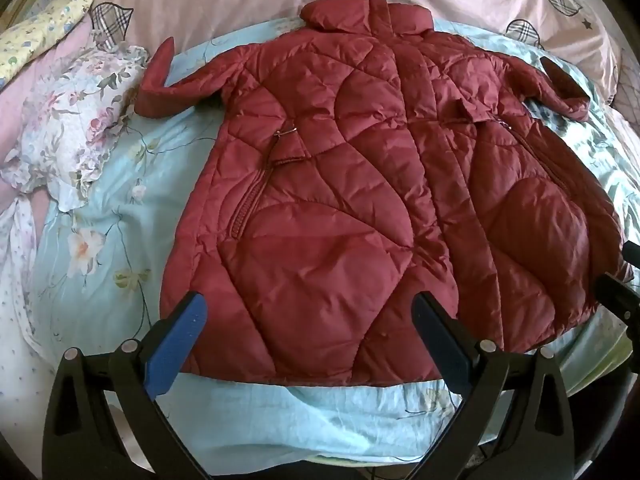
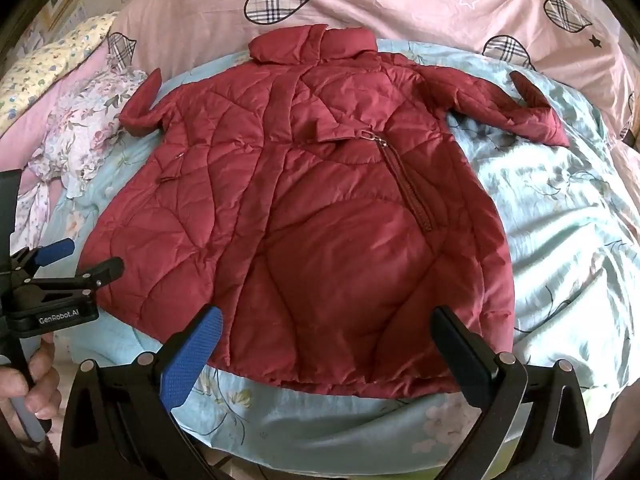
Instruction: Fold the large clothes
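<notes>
A dark red quilted coat (image 1: pixel 360 184) lies spread flat, front up, on a light blue floral sheet (image 1: pixel 104 216), collar far and hem near. Both sleeves stick out sideways with the cuffs bent up. My left gripper (image 1: pixel 310 304) hovers open over the hem's left half, nothing between its fingers. In the right wrist view the coat (image 2: pixel 320 220) fills the middle. My right gripper (image 2: pixel 327 316) stands open above the hem's right half, holding nothing. The left gripper (image 2: pixel 92 256) shows at the left edge, held by a hand (image 2: pixel 36 376).
A pink duvet with plaid hearts (image 1: pixel 224 8) is bunched along the far side. A flowered cloth (image 1: pixel 80 120) and a yellow flowered pillow (image 1: pixel 40 28) lie at the left. The sheet's front edge (image 2: pixel 320 432) drops off just below the hem.
</notes>
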Tool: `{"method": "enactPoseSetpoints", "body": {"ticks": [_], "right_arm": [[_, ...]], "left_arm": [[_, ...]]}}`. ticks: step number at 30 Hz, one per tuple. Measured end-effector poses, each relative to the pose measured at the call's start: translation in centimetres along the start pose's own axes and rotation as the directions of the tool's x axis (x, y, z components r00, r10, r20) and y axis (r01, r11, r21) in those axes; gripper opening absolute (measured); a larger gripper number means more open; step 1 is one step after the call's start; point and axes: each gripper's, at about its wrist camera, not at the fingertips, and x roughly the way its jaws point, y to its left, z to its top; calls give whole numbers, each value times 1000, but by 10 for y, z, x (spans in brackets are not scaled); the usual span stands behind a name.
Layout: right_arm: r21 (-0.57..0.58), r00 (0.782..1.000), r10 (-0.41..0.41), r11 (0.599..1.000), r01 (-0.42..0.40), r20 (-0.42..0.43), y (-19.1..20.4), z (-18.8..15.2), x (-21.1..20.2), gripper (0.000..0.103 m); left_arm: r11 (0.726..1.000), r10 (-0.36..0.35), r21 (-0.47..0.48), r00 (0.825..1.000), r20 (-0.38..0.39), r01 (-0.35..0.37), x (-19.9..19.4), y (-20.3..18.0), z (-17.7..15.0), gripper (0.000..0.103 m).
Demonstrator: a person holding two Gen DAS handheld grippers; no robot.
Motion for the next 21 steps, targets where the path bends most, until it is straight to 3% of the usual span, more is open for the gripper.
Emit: {"method": "enactPoseSetpoints", "body": {"ticks": [21], "right_arm": [[16, 999, 20, 1000, -21, 32, -4, 3, 2, 103]], "left_arm": [[1000, -4, -1, 1000, 0, 4, 8, -3, 0, 103]]}}
